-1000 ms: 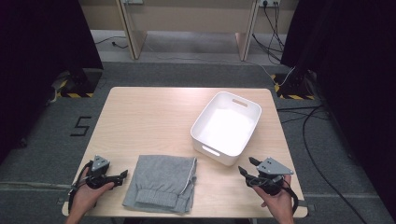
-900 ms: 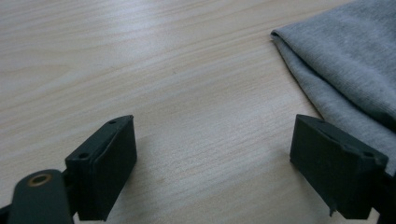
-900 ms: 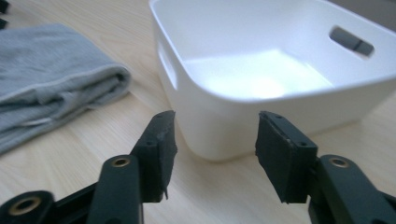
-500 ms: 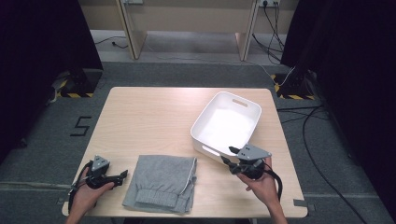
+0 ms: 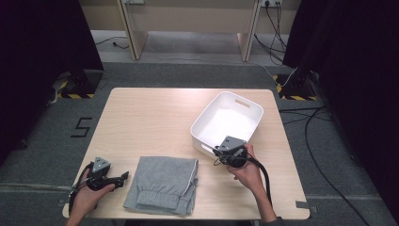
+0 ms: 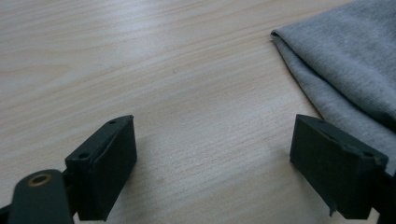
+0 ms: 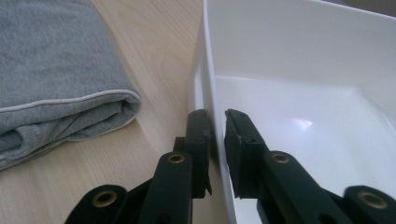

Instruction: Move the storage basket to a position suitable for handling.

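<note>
A white plastic bin (image 5: 251, 106) stands at the right of the wooden table (image 5: 146, 117), and nothing lies in it. My right gripper (image 5: 218, 152) is at its near rim; in the right gripper view the jaws are shut on the bin's wall (image 7: 211, 88), one jaw outside and one inside. A folded grey garment (image 5: 164, 183) lies near the front edge; its fold (image 7: 60, 74) shows left of the bin. My left gripper (image 5: 123, 178) rests low at the front left, open, with nothing between its jaws, and the garment's edge (image 6: 345, 60) is just to its right.
Cables (image 5: 315, 117) trail over the floor right of the table. A black drape (image 5: 362, 66) hangs at the right and wooden furniture legs (image 5: 131, 28) stand beyond the far edge. Bare tabletop lies between the garment and the far edge.
My right gripper has moved from the front right corner up and left to the bin's near rim and shut on its wall. The left gripper and garment have stayed put.
</note>
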